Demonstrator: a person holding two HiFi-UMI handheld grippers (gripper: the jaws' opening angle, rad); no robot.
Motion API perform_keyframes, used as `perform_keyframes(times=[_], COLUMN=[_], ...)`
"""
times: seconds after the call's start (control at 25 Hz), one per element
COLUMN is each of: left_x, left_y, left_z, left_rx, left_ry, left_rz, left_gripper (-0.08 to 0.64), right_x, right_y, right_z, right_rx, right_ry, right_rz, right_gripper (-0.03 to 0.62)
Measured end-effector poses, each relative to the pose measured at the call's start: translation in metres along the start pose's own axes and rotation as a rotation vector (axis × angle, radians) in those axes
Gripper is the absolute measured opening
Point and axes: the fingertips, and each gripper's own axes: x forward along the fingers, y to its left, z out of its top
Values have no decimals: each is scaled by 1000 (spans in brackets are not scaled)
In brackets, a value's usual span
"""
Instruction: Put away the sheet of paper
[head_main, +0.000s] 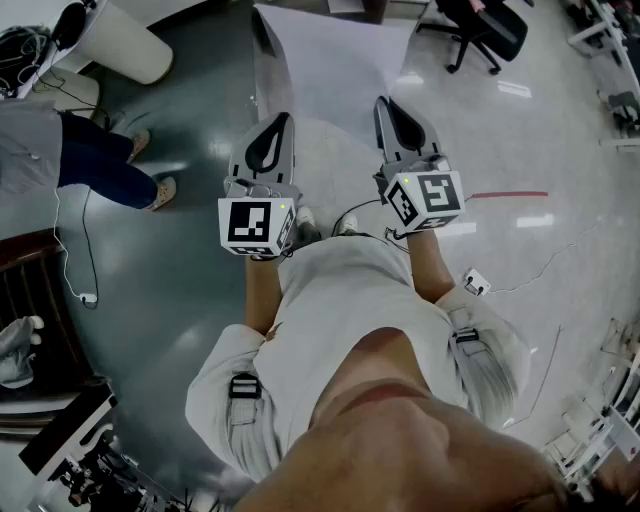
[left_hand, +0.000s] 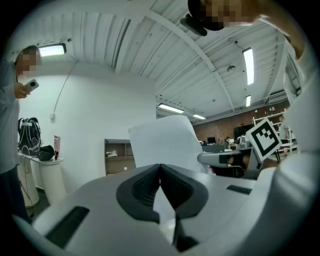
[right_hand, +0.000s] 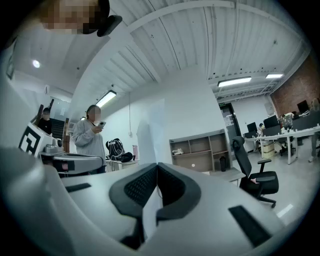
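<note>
Head view puts the sheet of paper (head_main: 335, 70) in mid-air ahead of me, well above the floor (head_main: 180, 300). It spans from the left gripper (head_main: 284, 122) to the right gripper (head_main: 384, 104) — each clamped shut on a near edge. I judge it light, limp and easily creased, so I'd hold it by those two edges with slight tension between them. No print shows on the sheet — the marker cubes (head_main: 250, 222) carry only square patterns.
</note>
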Motion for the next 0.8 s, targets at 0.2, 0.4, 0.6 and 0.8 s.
perform_keyframes(times=[0.2,0.4,0.6,0.8], left_x=[9,18,30,51], left_y=[-11,-16,-4,21], left_z=[3,-1,-2,-9], left_rx=[2,0,0,-13], left_ry=[-1,9,14,10], left_rz=[8,10,5,-16], left_gripper=[21,21,21,21], right_x=[-5,-4,13,44], right_y=[-8,-17,-17,-20], right_z=[5,2,3,3], right_rx=[-5,-2,2,-14], right_ry=[-14,-8,-6,-8], right_rz=[17,29,31,21], right_gripper=[21,21,21,21])
